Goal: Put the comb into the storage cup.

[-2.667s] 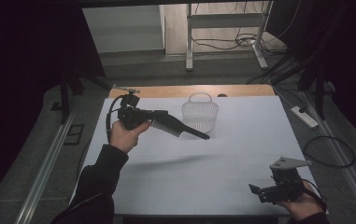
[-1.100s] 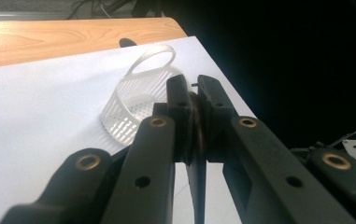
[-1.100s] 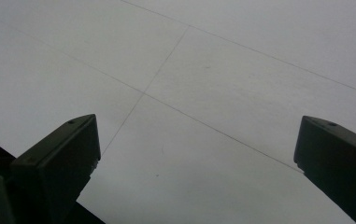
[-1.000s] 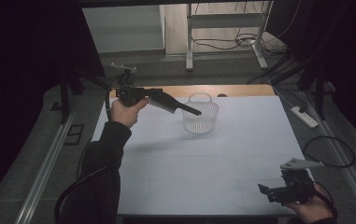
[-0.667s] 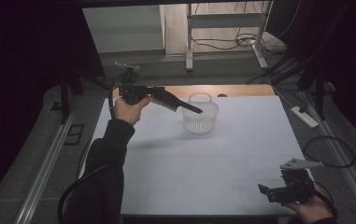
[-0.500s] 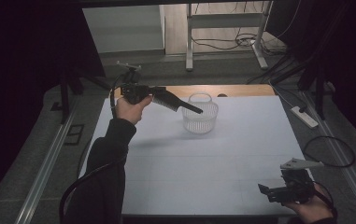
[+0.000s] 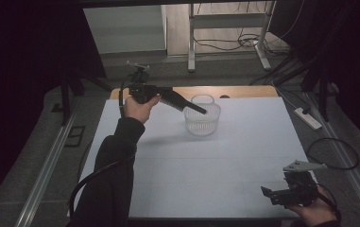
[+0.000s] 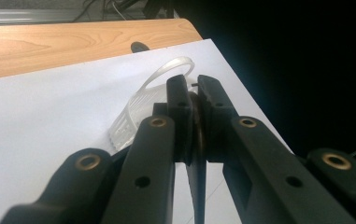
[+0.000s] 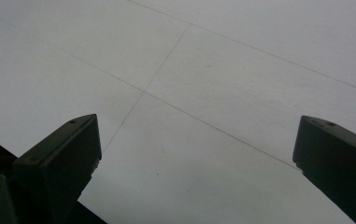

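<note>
1. The left gripper [image 7: 201,112] is held in the air with its tips over the near-left rim of the clear basket [image 7: 202,124]; in the left gripper view [image 8: 192,86] its jaws stand almost together, pinched on a small dark piece [image 8: 196,126]
2. That piece sits deep between the pads, just above the basket [image 8: 133,112], which stands on the white table [image 7: 215,179] close to the wooden strip [image 7: 244,91] at the far edge
3. The right gripper [image 7: 265,191] rests low, well apart from the basket, at the near right corner; its jaws are spread wide with nothing between them, bare table beyond [image 9: 196,135]
4. Handling, as a judgement: the piece looks small, thin and light, so a gentle pinch holds it, but it could twist or slip out if the pads ease unevenly
5. The basket looks like thin ribbed plastic, light and a little springy; a knock from the gripper could slide it. The bail handle or the rim would be the place to grip it
6. Hard to make out: the jaws hide most of the piece, so what it is and its full shape cannot be told; a thin dark sliver hangs below the pads, and whether it belongs to the piece is unclear. The basket's inside cannot be read through its walls
</note>
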A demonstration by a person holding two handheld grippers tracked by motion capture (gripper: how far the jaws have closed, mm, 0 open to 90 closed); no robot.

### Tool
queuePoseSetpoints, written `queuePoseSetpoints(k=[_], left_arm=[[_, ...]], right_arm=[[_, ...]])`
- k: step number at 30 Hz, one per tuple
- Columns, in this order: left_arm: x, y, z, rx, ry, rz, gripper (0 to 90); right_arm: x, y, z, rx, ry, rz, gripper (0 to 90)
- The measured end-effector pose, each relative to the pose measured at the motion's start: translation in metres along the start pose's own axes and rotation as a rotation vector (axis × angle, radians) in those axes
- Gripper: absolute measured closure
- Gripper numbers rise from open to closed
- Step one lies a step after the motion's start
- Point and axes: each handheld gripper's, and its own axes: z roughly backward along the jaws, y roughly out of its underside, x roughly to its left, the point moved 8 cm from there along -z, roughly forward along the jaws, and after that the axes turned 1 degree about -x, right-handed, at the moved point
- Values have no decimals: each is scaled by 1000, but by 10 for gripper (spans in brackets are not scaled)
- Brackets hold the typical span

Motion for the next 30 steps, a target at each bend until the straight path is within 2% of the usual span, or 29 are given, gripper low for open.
queuePoseSetpoints(k=[11,21,30], left_arm=[[3,0,-23,13,-11,8,839],[5,2,-36,24,-16,12,839],[10,5,-47,25,-15,30,839]], right_arm=[[0,0,0,-1,-2,1,17],[0,0,0,1,0,3,20],[0,0,0,3,0,3,21]])
